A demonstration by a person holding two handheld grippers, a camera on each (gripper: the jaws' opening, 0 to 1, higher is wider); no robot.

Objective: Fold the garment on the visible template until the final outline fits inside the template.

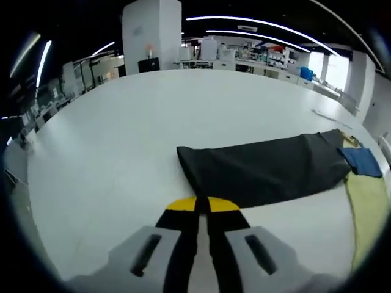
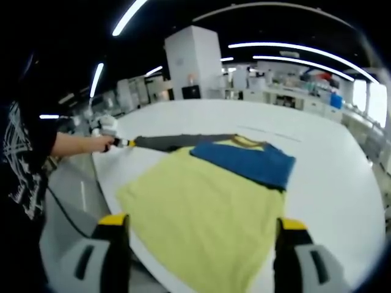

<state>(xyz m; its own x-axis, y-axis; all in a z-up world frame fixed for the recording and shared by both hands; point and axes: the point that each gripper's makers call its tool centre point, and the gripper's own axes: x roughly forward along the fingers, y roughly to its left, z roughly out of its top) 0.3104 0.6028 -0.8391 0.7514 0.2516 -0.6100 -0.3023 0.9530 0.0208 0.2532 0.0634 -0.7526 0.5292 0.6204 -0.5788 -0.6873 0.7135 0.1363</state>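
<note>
— Two grippers are working over that big white table (image 1: 122, 134), aren't they? What is the left gripper (image 1: 202, 204) doing?

— Its yellow-tipped jaws are pressing together, almost no gap between them, and they are meeting the near edge of the dark garment (image 1: 263, 168). It looks to be pinching that edge, though the cloth between the tips is hard to make out from its own view. In the right gripper view the same tool (image 2: 122, 143) is sitting at the end of the dark strip (image 2: 177, 142), with a person's hand (image 2: 101, 135) wrapping around it.

— And where is the garment lying?

— Straight ahead of the left jaws, stretching away from the tips toward the right jaw's side, flat on the table. Its far end is touching a blue cloth (image 1: 361, 160) and a yellow cloth (image 1: 368, 210).

— What about the right gripper (image 2: 198, 229)?

— Its jaws are standing wide apart, holding nothing. Between them and just beyond, the yellow cloth (image 2: 201, 207) is spreading flat, hanging close to the table's near edge. The blue cloth (image 2: 247, 162) is lying on top of it, farther out, and the dark strip is running along behind both, off toward the left jaw's side.

— Anyone else around?

— A person in a black printed shirt (image 2: 21, 165) is standing beside the table, past the left jaw.
</note>
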